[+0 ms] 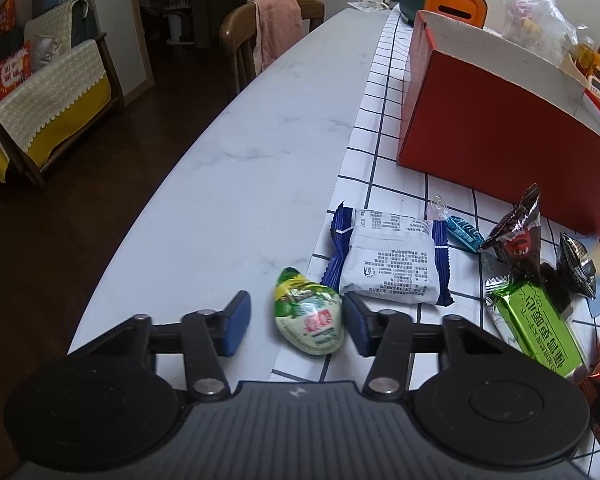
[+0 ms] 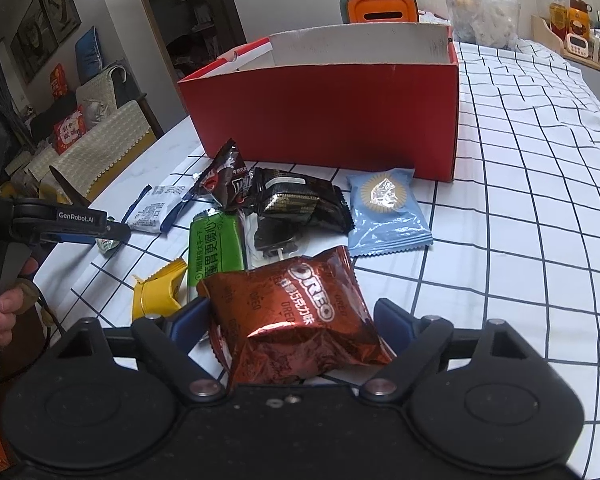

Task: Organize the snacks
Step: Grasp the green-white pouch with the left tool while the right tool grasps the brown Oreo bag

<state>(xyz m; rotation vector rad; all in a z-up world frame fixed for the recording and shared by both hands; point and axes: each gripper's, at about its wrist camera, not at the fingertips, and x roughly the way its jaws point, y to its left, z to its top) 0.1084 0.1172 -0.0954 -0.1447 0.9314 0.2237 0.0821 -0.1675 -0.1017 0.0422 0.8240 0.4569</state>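
My left tongs [image 1: 296, 322] tilted down, jaws astride glossy green candy [image 1: 309, 317], right pad touching, left clear | right tongs [image 2: 290, 326] gaping round crinkled copper Oreo pouch [image 2: 296, 314], near counter [image 1: 240, 152] edge.

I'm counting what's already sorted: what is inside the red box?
Only the bare white inner walls of the red box show above its rim. Its floor and any snacks inside are hidden behind the near wall in both views.

Checked cloth [image 2: 520, 200] over marble table [image 1: 260, 140]
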